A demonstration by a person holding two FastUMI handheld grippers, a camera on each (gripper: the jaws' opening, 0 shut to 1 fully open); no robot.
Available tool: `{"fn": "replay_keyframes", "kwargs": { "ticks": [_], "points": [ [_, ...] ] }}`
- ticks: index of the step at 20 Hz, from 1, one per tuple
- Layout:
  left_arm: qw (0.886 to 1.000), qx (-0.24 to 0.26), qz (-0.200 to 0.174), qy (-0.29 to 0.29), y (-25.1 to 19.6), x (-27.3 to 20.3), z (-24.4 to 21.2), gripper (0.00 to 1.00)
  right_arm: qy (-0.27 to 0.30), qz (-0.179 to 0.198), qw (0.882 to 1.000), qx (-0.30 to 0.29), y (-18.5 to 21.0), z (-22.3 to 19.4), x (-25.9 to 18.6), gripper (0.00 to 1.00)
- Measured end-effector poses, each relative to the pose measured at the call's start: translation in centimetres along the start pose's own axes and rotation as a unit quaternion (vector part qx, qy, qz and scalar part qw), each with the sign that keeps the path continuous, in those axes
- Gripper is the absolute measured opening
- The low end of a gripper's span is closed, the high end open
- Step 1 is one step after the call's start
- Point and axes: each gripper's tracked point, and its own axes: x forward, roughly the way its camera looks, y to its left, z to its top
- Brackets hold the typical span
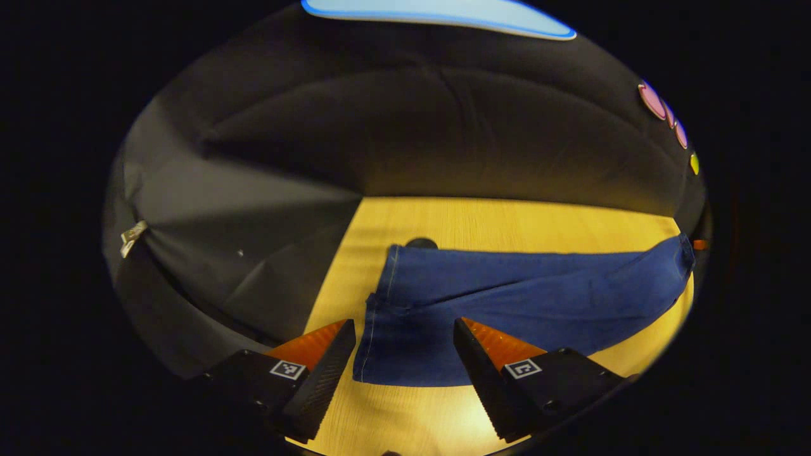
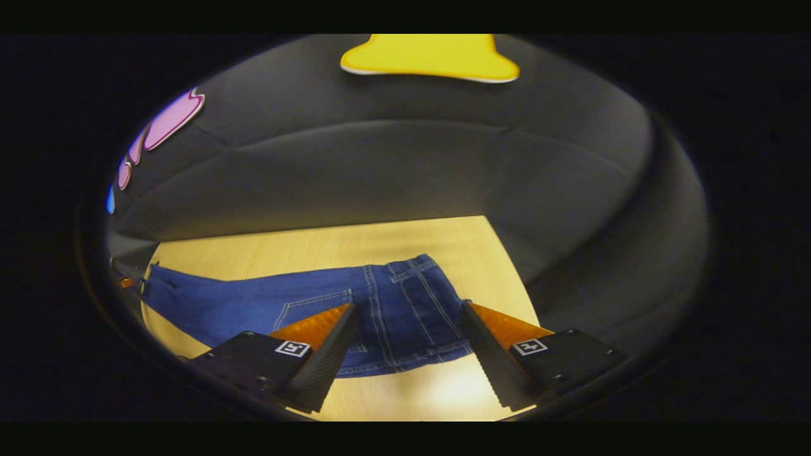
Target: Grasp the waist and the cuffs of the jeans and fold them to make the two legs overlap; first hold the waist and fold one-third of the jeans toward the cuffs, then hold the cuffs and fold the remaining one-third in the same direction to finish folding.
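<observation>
Blue jeans (image 1: 538, 291) lie flat along the wooden table (image 1: 507, 215). In the left gripper view the cuff end (image 1: 380, 329) is nearest, the two legs lying side by side and partly overlapping. My left gripper (image 1: 402, 326) hovers open just over the near cuff, one finger on each side of its edge. In the right gripper view the jeans (image 2: 253, 304) run off to the left, with the waist end and a back pocket (image 2: 405, 316) closest. My right gripper (image 2: 408, 307) is open above the waist end, gripping nothing.
The table's left edge (image 1: 329, 278) runs close to the cuffs, and its right edge (image 2: 507, 272) close to the waist. A small dark round thing (image 1: 421, 242) sits just behind the cuffs. Black cloth walls surround the table.
</observation>
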Motion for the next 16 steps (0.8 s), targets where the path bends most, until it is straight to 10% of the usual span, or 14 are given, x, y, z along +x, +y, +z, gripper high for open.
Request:
{"fn": "replay_keyframes", "kwargs": {
  "ticks": [16],
  "points": [
    [0.986,-0.098,-0.044,-0.124,0.0,-5.4,-5.1,0.99,-0.041,-0.092,0.986,0.135,-6.0,-5.4,1.8,0.99]
  ]
}}
